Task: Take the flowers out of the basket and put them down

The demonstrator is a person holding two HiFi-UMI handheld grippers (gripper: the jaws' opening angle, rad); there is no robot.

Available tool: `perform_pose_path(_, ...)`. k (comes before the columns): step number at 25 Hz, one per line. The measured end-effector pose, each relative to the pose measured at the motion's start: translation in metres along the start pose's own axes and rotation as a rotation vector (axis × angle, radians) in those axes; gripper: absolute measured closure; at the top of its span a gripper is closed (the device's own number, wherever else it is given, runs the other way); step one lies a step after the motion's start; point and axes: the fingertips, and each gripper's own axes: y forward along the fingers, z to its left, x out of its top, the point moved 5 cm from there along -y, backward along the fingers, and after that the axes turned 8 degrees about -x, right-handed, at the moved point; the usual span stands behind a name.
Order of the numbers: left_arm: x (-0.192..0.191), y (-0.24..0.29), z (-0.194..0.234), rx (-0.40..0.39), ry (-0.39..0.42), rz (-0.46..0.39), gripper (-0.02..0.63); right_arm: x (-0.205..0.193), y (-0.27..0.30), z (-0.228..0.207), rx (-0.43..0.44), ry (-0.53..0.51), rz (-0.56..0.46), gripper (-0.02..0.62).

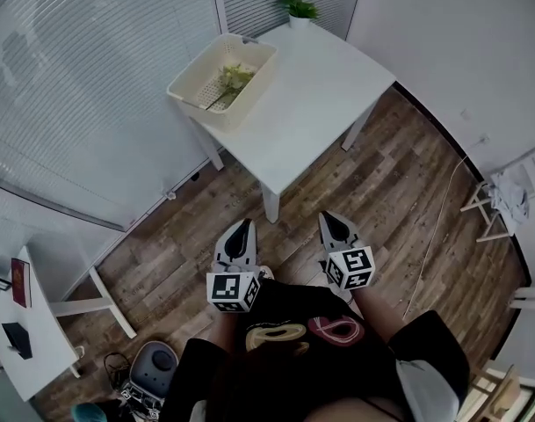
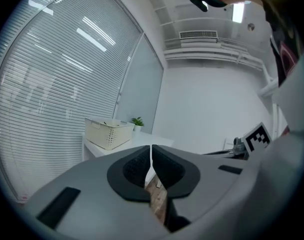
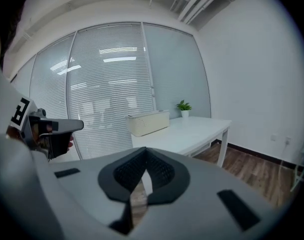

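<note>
A cream plastic basket [image 1: 221, 79] stands on the far left corner of a white table [image 1: 311, 104], with pale green flowers [image 1: 233, 77] lying inside it. The basket [image 2: 108, 132] also shows in the left gripper view and the basket [image 3: 148, 122] in the right gripper view, where the flowers are hidden by its wall. My left gripper [image 1: 240, 233] and right gripper [image 1: 335, 226] hang over the wooden floor, well short of the table's near corner. Both are shut with nothing between the jaws. The left gripper [image 2: 152, 156] and right gripper [image 3: 146, 158] point toward the table.
A small potted plant [image 1: 299, 10] sits at the table's far corner. Glass walls with blinds [image 1: 83, 95] run behind and left of the table. A second white table [image 1: 21, 323] stands at the lower left, and a drying rack [image 1: 504, 196] at the right wall.
</note>
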Motion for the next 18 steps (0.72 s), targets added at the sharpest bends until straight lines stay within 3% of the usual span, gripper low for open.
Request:
perform_pose_path(7, 0.004, 0.0, 0.043, -0.022, -0.017, 0.021, 0.581, 0.001, 0.022, 0.032, -0.026, 0.023, 0.019, 0.586)
perform_pose_path(18, 0.005, 0.01, 0.062, -0.011, -0.027, 0.035, 0.581, -0.004, 0.033, 0.024, -0.075, 0.078, 0.069, 0.586)
